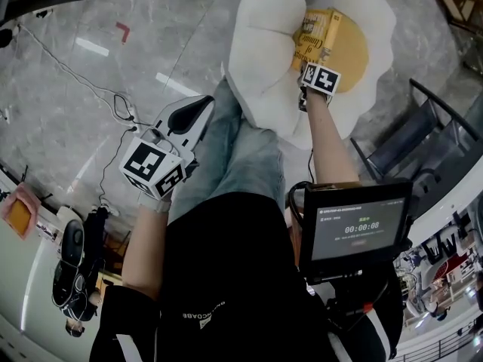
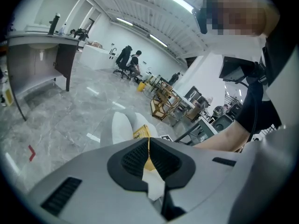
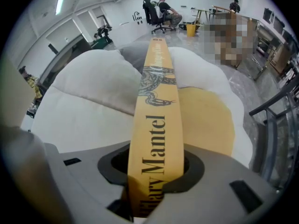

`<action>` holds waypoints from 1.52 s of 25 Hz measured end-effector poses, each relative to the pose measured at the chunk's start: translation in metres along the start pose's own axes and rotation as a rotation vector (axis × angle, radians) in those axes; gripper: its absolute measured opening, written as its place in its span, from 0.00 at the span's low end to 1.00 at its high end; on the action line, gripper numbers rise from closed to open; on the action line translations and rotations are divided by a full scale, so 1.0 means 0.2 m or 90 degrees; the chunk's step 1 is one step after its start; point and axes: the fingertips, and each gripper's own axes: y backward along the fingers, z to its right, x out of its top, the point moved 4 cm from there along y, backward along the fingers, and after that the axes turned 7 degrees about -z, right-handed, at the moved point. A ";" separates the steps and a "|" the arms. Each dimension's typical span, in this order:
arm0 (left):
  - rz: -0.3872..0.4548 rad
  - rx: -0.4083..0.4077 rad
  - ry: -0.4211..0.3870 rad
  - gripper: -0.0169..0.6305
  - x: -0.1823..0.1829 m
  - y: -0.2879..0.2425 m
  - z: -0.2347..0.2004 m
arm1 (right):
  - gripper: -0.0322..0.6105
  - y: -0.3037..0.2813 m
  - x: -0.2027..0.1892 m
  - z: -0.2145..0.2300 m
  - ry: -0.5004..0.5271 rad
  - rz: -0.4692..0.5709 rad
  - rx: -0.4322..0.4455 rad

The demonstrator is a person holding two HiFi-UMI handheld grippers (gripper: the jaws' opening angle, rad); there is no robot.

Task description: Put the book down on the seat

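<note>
A thick yellow book (image 1: 315, 36) hangs over the seat (image 1: 260, 59), a white flower-shaped cushion with a yellow centre (image 1: 351, 47). My right gripper (image 1: 317, 74) is shut on the book; in the right gripper view its spine (image 3: 156, 125) runs straight out between the two jaws, above the yellow centre (image 3: 210, 120). My left gripper (image 1: 185, 119) is held back at the person's left knee, away from the seat, its jaws closed together with nothing in them (image 2: 149, 160). The book (image 2: 141, 132) shows small beyond them.
The person's jeans-clad legs (image 1: 241, 157) reach to the seat's near edge. A screen (image 1: 355, 228) hangs at the person's chest. A dark metal rack (image 1: 423, 138) stands right of the seat. A cable (image 1: 83, 81) lies across the grey marble floor on the left.
</note>
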 end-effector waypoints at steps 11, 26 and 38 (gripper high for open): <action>-0.003 0.000 0.020 0.05 -0.09 -0.06 -0.09 | 0.30 -0.16 0.02 0.02 -0.018 -0.006 -0.023; 0.003 0.001 0.041 0.05 -0.17 -0.09 -0.16 | 0.30 -0.30 -0.01 -0.02 0.011 -0.019 -0.016; 0.015 0.006 0.054 0.05 -0.20 -0.07 -0.22 | 0.38 -0.31 -0.02 -0.03 0.012 -0.025 -0.015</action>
